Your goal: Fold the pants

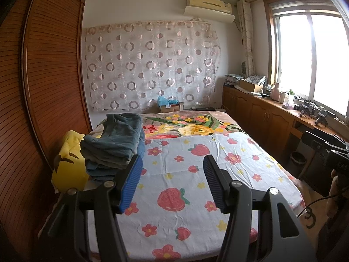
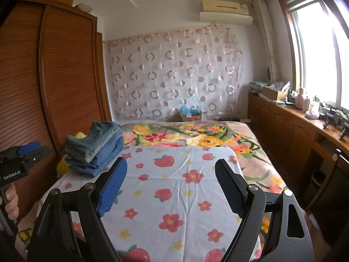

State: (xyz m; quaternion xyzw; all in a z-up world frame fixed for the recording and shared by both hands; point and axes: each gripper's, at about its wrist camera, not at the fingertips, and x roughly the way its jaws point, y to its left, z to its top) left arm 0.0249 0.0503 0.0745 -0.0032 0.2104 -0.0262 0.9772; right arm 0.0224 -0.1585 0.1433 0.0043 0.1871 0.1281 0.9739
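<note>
A stack of folded pants (image 1: 115,144) in grey-green and blue denim lies at the left edge of the bed, and the right wrist view shows the stack (image 2: 96,150) too. My left gripper (image 1: 172,159) hovers open over the strawberry-print sheet (image 1: 189,187), its left finger close beside the stack, nothing between its blue pads. My right gripper (image 2: 171,163) is open wider over the same sheet (image 2: 174,187), to the right of the stack, holding nothing. The left gripper's body (image 2: 24,155) shows at the left edge of the right wrist view, held by a hand (image 2: 9,200).
A yellow cushion (image 1: 69,163) lies under and left of the stack. A floral blanket (image 1: 192,124) covers the far half of the bed. A wooden wardrobe (image 1: 43,76) stands on the left. Low cabinets (image 1: 261,113) with clutter run under the window on the right, a bin (image 1: 297,159) below.
</note>
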